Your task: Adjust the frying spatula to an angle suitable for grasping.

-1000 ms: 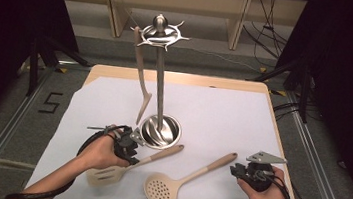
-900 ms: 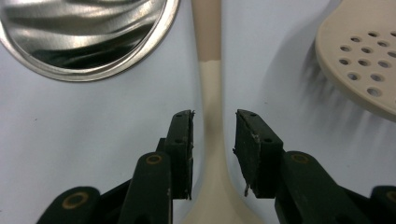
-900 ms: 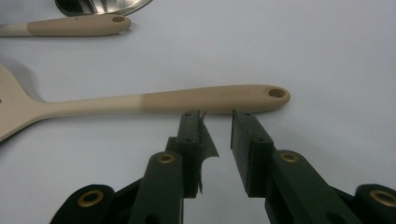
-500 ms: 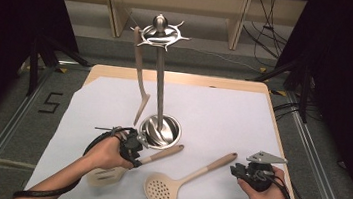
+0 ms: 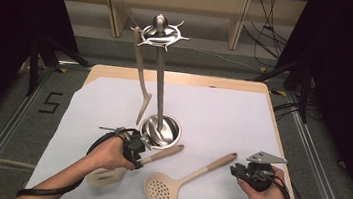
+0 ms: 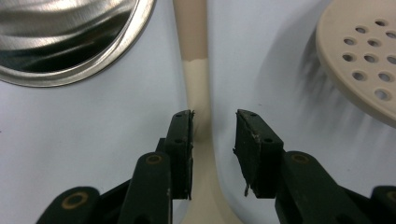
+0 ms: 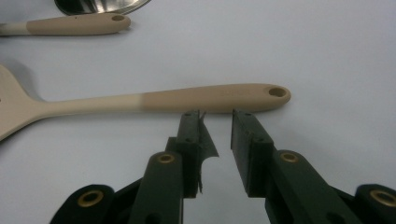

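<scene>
On the white sheet (image 5: pixel 222 120) that covers the table, the left gripper (image 5: pixel 141 151) hangs low over the neck of a beige spatula (image 5: pixel 129 167), which lies flat with its blade toward the person and its handle end pointing at the steel base (image 5: pixel 161 130) of the utensil stand (image 5: pixel 159 77). In the left gripper view the jaws are spread, one on each side of the spatula's (image 6: pixel 198 84) pale neck: the left pad is at the neck's edge, seemingly touching it, while the right pad stands clear with a gap of white sheet between, so the spatula is straddled but not pinched. The shiny rim of the stand's base (image 6: pixel 70 46) sits just beyond to the upper left in that view, and the perforated head of a skimmer (image 6: pixel 359 56) lies off to the right. In the high view, the skimmer (image 5: pixel 183 181) lies diagonally between the two hands, its round holed head nearer the person and its handle reaching up toward the right. The right gripper (image 5: pixel 241 171) rests near that handle's end; in the right gripper view its jaws are parted and empty, tips just short of the skimmer handle (image 7: pixel 196 100). Another beige utensil (image 5: pixel 140 80) hangs from the stand's top ring (image 5: pixel 161 33).
</scene>
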{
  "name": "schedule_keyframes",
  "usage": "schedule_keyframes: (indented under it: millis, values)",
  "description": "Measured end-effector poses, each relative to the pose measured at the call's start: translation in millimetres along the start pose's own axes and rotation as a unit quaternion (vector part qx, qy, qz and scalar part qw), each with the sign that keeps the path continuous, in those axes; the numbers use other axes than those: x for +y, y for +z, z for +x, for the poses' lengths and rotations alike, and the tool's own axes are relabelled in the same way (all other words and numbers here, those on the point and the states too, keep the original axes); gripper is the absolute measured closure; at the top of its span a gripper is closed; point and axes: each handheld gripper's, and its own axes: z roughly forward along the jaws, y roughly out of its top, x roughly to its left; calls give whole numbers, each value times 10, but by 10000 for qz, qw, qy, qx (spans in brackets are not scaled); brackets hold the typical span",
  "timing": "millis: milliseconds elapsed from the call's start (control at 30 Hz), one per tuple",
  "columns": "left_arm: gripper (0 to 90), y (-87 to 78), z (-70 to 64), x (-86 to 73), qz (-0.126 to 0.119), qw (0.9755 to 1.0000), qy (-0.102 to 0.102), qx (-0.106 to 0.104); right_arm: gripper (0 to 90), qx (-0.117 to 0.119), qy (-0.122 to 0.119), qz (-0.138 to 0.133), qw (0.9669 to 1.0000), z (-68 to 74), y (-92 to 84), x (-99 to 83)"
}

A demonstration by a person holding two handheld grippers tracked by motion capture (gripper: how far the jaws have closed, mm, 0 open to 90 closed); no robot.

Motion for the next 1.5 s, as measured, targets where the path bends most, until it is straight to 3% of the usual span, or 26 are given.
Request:
schedule_keyframes:
  millis: [33, 1500]
  values:
    - [660, 33, -35, 3, -191, 9995, -237, -24, 734, 0, 0, -8, 10000, -3, 0, 0]
    - [654, 191, 11, 73, 213, 9996, -184, 38, 734, 10, -106, -22, 9999, -14, 24, -9]
